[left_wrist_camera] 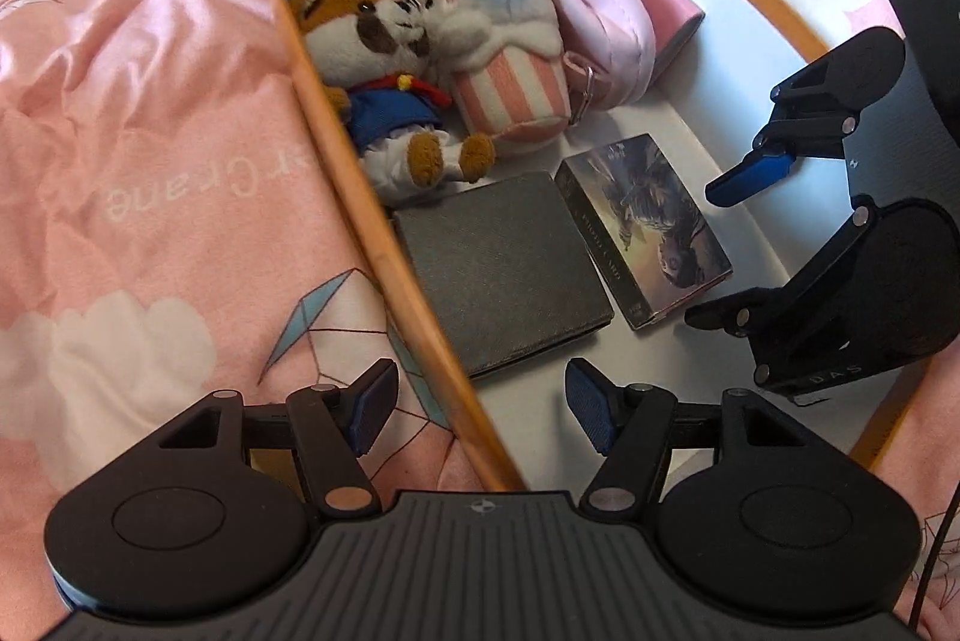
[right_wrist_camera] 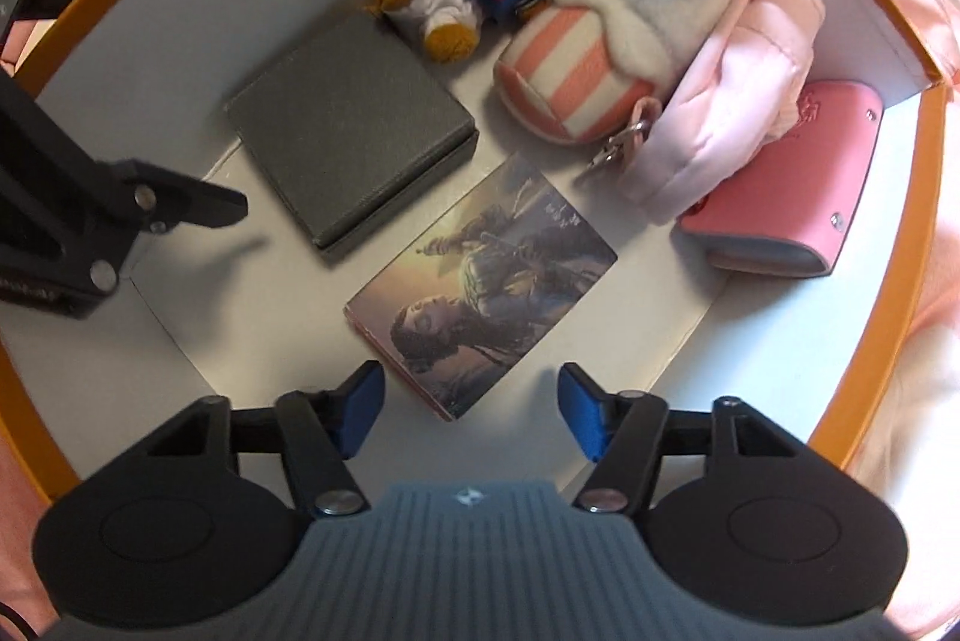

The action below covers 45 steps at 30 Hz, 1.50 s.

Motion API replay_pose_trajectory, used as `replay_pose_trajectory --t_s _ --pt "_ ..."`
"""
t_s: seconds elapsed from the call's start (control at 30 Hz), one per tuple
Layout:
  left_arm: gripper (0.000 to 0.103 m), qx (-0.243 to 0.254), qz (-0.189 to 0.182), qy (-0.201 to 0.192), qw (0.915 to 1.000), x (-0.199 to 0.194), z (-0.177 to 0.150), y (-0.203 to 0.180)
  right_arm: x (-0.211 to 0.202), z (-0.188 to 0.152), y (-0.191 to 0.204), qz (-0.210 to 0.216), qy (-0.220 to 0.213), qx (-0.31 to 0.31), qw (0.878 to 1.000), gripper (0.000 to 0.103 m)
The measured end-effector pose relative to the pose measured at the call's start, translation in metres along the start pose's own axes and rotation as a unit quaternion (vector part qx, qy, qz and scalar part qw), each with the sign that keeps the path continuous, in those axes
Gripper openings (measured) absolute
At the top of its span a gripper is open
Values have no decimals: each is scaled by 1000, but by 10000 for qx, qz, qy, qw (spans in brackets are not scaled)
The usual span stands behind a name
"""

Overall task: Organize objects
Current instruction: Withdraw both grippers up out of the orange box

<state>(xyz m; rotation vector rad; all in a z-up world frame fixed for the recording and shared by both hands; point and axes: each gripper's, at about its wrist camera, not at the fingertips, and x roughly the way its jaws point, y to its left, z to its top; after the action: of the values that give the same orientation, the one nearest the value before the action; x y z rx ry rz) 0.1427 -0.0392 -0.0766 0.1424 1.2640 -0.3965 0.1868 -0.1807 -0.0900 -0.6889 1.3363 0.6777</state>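
Pink bedding [left_wrist_camera: 150,113] printed with white clouds and paper cranes lay under one orange-rimmed box [left_wrist_camera: 420,329] with a white floor. Two grippers hung over it. Nearest its own lens, the left gripper [left_wrist_camera: 480,410] stood with its jaws wide and empty, straddling the box's orange wall. Just ahead of its right finger lay one grey wallet [left_wrist_camera: 504,275], flat on the floor, and touching that on the right, one photo-card box [left_wrist_camera: 645,230] with a painted figure on its face. The right gripper [right_wrist_camera: 471,410] pointed down, its blue pads spread wide with nothing between them, the near corner of the card box just ahead of the gap. In the left wrist view the right gripper showed at the far right, clear of the card box. Farther on sat two plush toys pressed together: one brown-and-white animal in a blue outfit [left_wrist_camera: 384,59] and one white creature in a pink-striped cup [left_wrist_camera: 498,59]. Beyond them leaned one quilted pink pouch [left_wrist_camera: 600,23], then one pink case [left_wrist_camera: 654,5] by the back wall.
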Motion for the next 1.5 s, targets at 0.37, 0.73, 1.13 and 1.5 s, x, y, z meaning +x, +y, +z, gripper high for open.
replay_pose_trajectory --t_s 0.37,0.73,1.13,1.5 --pt "80 -360 92 -179 9992 0 6 1 -6 -4 0 15 -410 -683 9968 53" --pt "84 -791 178 -151 9966 1 5 10 -5 -5 -10 101 -313 -964 9948 48" --pt "84 -840 134 -453 9953 -16 -7 13 -18 -16 -22 453 -430 382 9973 83" --pt "84 -1093 101 -887 9900 -40 -4 24 -13 -28 -52 405 -389 1846 9812 75"
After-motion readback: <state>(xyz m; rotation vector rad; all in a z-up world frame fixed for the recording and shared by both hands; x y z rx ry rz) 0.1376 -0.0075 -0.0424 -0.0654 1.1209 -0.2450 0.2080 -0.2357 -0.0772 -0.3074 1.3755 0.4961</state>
